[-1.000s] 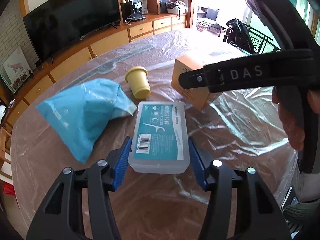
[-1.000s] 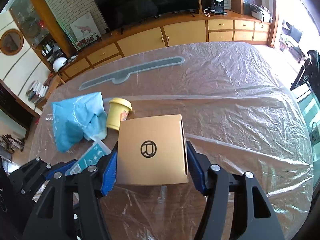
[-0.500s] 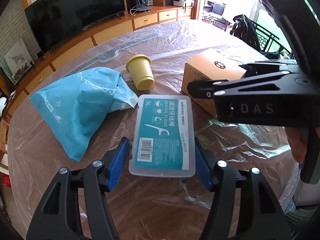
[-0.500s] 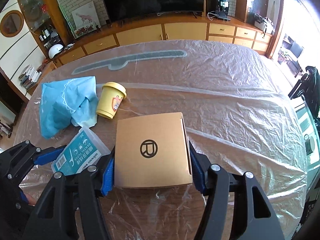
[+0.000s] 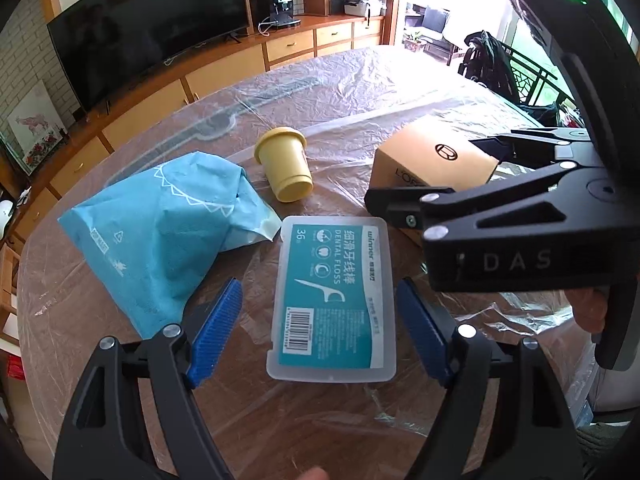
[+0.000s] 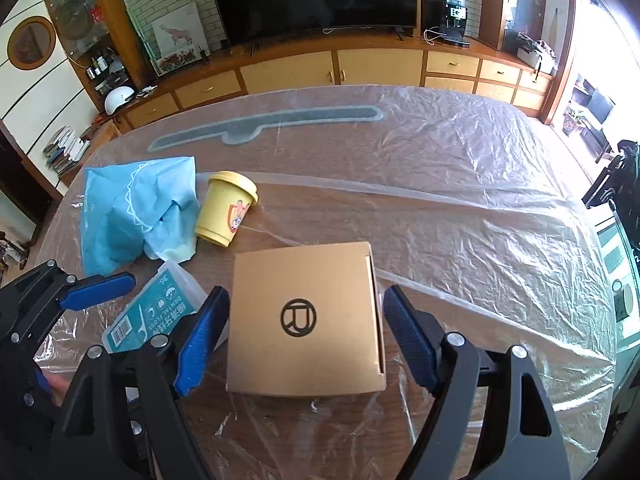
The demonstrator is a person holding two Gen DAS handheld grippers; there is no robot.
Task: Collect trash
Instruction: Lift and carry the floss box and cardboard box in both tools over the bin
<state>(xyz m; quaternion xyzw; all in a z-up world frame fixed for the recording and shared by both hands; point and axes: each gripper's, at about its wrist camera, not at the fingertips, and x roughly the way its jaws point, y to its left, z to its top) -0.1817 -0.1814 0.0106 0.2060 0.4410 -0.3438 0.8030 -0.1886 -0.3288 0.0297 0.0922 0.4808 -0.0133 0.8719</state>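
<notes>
Both my hand-held grippers are opening: left hand-held gripper (image 5: 318,316) off the floss box (image 5: 334,300), right hand-held gripper (image 6: 306,332) off the cardboard box (image 6: 306,320). Pads clear now; both items released onto the surface (image 6: 460,184), gathered.

We look steeply down from each wrist, close above the bench (image 5: 320,420). Both views share the floss box (image 5: 334,300) and the cardboard box (image 6: 306,320).
</notes>
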